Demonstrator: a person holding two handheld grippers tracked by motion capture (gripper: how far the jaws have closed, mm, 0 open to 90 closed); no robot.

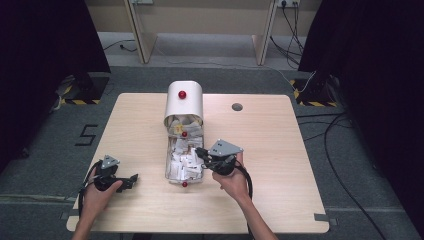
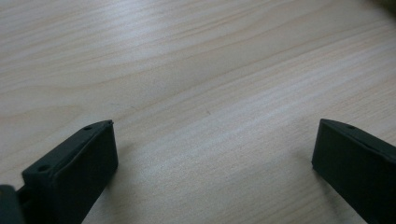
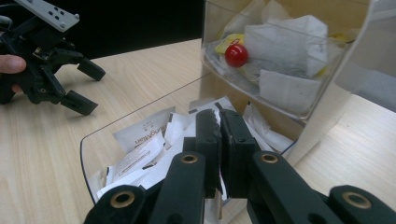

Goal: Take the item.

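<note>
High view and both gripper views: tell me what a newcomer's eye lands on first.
A white tiered dispenser with red knobs stands mid-table, its clear bottom drawer pulled open and heaped with white packets. The right tool is shut on a packet over that drawer. The left tool rests open on bare wooden table at the near left.

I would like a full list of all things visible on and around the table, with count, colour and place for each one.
table: one, light wood, centre of the room.
dispenser box: one, white top with clear drawers, middle of the table.
red knobs: three, red, one on the top, two on the drawers.
sachets: many, white, some yellow, inside the open drawers.
round hole cover: one, grey, far right part of the table.
floor cables: several, black, right of the table.
left gripper: one, black, near left, jaws wide apart.
right gripper: one, black, over the lower drawer, jaws closed on a thin white sachet.
</note>
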